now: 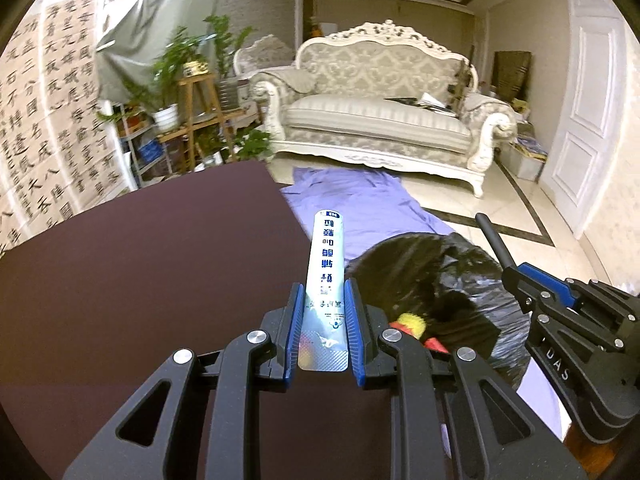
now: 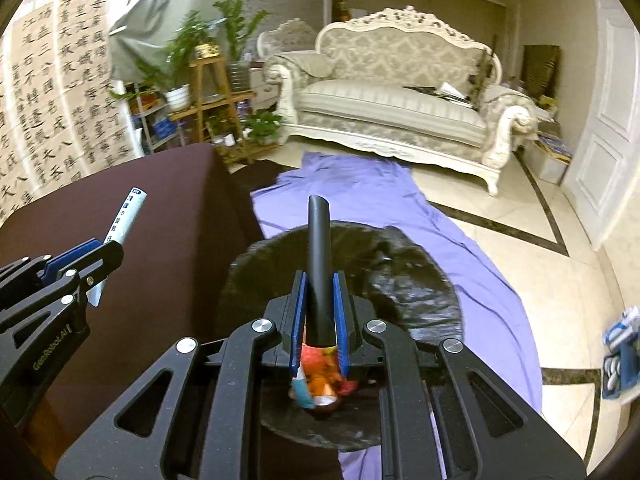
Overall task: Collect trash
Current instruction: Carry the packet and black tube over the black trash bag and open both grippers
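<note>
1. While both grippers carry trash, treat the collection as part-done: coloured wrappers already lie inside the black trash bag (image 2: 360,280), and two items are not yet dropped in.
2. Check your left gripper (image 1: 323,308): it is clenched on a flat silver-and-white tube (image 1: 326,264) printed with blue characters, crimped end toward the camera, cap end pointing away.
3. Note its position: the tube hangs over the dark brown table (image 1: 140,280), just beside the bag's open mouth, not yet above it.
4. Check your right gripper (image 2: 319,308): it is grasping a plain matte black tube (image 2: 319,248), round and open at the far end, directly above the bag opening.
5. Expect both releases into the bag to remain; the black tube looks closer to release.
</note>
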Tool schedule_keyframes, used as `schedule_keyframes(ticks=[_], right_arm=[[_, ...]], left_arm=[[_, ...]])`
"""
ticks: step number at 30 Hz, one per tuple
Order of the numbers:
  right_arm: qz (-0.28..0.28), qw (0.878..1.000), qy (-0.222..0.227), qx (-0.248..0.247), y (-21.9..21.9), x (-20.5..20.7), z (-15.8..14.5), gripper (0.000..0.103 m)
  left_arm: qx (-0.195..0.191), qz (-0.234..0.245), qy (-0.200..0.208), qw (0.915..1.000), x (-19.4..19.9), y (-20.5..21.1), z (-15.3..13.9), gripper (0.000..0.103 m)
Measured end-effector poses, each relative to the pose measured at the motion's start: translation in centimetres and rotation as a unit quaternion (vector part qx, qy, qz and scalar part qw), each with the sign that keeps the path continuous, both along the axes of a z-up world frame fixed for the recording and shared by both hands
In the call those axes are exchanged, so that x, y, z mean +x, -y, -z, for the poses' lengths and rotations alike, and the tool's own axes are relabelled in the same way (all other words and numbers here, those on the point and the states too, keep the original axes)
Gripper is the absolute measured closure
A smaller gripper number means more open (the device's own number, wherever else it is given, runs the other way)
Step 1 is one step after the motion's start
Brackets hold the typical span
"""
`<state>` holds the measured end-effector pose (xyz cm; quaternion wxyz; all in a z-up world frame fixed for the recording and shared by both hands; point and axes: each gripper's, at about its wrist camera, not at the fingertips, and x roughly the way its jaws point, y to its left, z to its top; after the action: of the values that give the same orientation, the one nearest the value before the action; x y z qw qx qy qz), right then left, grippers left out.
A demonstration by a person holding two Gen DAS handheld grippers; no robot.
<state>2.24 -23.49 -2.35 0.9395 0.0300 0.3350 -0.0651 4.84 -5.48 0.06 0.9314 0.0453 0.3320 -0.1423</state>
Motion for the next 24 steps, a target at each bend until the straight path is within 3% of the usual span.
schedule_keyframes(ticks=[21,22,24], right_arm=[[0.054,0.998,-0.019,0.023,4.6,1.9,3.4,0.088],[0.052,0.998,-0.024,0.026,4.7,2.2,3.5,0.087],[0.053,0.998,-0.031,0.029,4.9,2.5,3.9,0.079]], left_arm=[[0.042,0.034,-0.012,0.9984,2.9,6.2,2.5,0.08],[0.044,0.035,-0.014,0.9983,2.9,6.2,2.6,0.079],[0.044,0.035,-0.02,0.9982,3.0,6.2,2.9,0.063]])
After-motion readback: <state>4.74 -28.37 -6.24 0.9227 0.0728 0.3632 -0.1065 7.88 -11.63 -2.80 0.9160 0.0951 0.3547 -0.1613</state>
